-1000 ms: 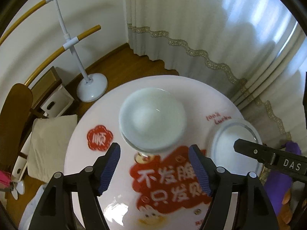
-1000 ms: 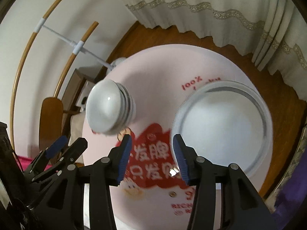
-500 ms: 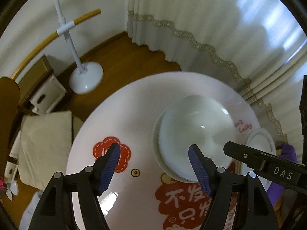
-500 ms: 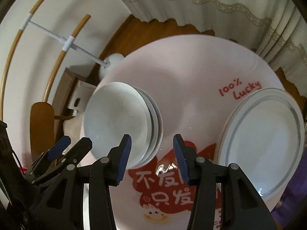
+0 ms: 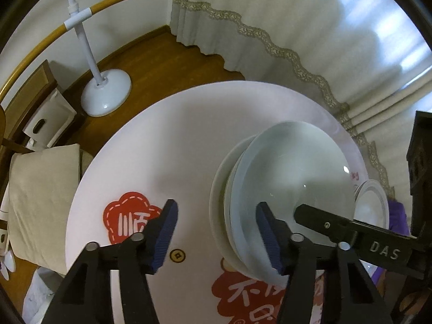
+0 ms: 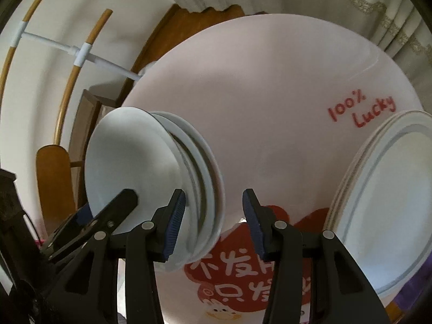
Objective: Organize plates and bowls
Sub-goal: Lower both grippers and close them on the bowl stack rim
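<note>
A stack of white bowls [image 5: 291,183] stands on the round pink table [image 5: 167,145]; it also shows at the left of the right wrist view [image 6: 135,162]. A stack of white plates [image 6: 388,199] with a grey ring sits at the table's right edge, and a sliver of it shows in the left wrist view [image 5: 372,205]. My left gripper [image 5: 216,232] is open and empty, its right finger at the near rim of the bowls. My right gripper [image 6: 213,224] is open and empty, its left finger beside the bowl stack.
The table carries red printed characters [image 6: 243,270] and "100% Lucky" [image 6: 361,110]. A white stand with wooden bars [image 5: 105,91] is on the wood floor at left, with a cushion [image 5: 40,199] and curtains [image 5: 297,27] behind.
Both grippers have moved left and closer to the table. The bowls have shifted right in the left view and loom larger in the right view. Both jaws stay open.
</note>
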The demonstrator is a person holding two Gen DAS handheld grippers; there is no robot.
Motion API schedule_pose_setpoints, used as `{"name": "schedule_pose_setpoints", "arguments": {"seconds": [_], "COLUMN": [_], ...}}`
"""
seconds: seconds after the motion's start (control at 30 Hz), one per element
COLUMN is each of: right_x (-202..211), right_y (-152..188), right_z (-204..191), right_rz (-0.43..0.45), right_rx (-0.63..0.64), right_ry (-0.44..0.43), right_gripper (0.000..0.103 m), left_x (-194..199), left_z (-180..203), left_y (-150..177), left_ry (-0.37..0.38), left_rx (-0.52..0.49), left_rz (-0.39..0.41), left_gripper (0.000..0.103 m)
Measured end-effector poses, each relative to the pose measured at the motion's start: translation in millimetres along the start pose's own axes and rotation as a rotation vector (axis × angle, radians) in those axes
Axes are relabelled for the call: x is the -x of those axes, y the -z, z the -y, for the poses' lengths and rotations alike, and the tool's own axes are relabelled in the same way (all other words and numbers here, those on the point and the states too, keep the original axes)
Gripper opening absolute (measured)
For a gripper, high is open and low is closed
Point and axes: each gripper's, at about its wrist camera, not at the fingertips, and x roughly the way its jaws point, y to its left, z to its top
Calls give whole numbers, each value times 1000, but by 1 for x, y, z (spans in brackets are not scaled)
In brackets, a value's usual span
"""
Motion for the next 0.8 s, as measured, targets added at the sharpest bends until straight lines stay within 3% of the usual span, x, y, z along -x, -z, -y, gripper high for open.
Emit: {"name": "schedule_pose_setpoints", "arguments": {"seconds": [0.17, 0.3, 0.57, 0.8], "right_x": [-2, -3, -4, 2], "right_y": [-5, -7, -8, -7], "right_z": [-3, -6, -7, -10], "right_rz": [1, -1, -6, -6], "right_rx": [14, 13, 4, 37], "right_ry": [-31, -36, -41, -18], "right_gripper": [39, 38, 35, 26], "left_x": [-13, -15, -16, -3], "left_z": [-2, -3, -9, 2], "left_y": [-9, -8, 1, 18], "left_ry": [27, 63, 48, 28], "left_rx": [20, 9, 22, 27], "left_rz": [-8, -1, 23, 42], "left_gripper": [49, 33, 26, 21]}}
